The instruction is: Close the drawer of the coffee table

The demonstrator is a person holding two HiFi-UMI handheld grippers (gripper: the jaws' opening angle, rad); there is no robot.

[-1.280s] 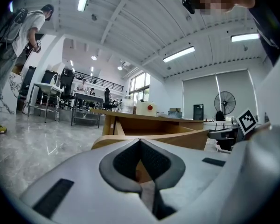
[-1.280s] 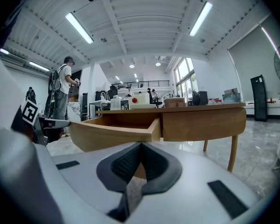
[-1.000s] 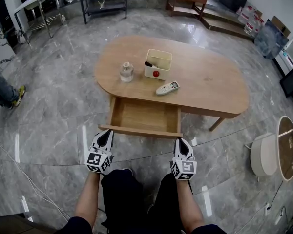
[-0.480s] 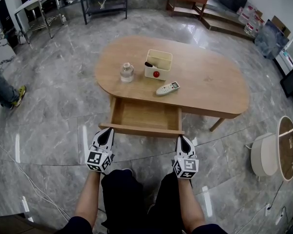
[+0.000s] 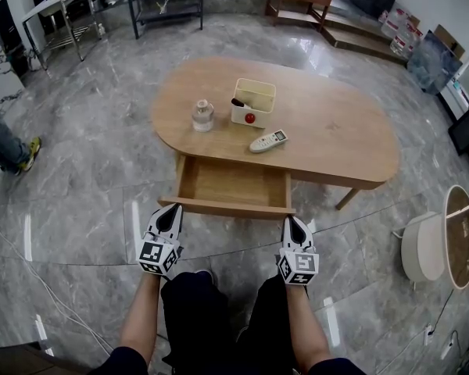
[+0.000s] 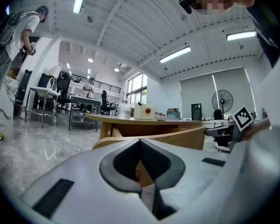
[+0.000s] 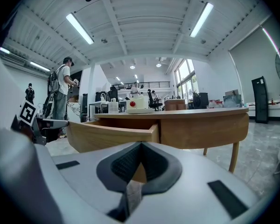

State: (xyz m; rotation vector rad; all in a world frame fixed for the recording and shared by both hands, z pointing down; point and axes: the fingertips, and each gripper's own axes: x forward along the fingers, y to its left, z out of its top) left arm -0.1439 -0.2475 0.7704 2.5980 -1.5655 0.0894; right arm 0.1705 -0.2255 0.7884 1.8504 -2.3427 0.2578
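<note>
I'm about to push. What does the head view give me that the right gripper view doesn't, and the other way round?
Only the head view: the bare inside of the drawer and how far it stands out from the table. Only the right gripper view: the right gripper shut, with nothing between its jaws, and the ceiling lights. Both: the drawer's front, the cream box, the jar and the left gripper.

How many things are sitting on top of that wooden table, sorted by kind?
Glass jar: 1
Cream box: 1
Remote control: 1
Total: 3
</note>
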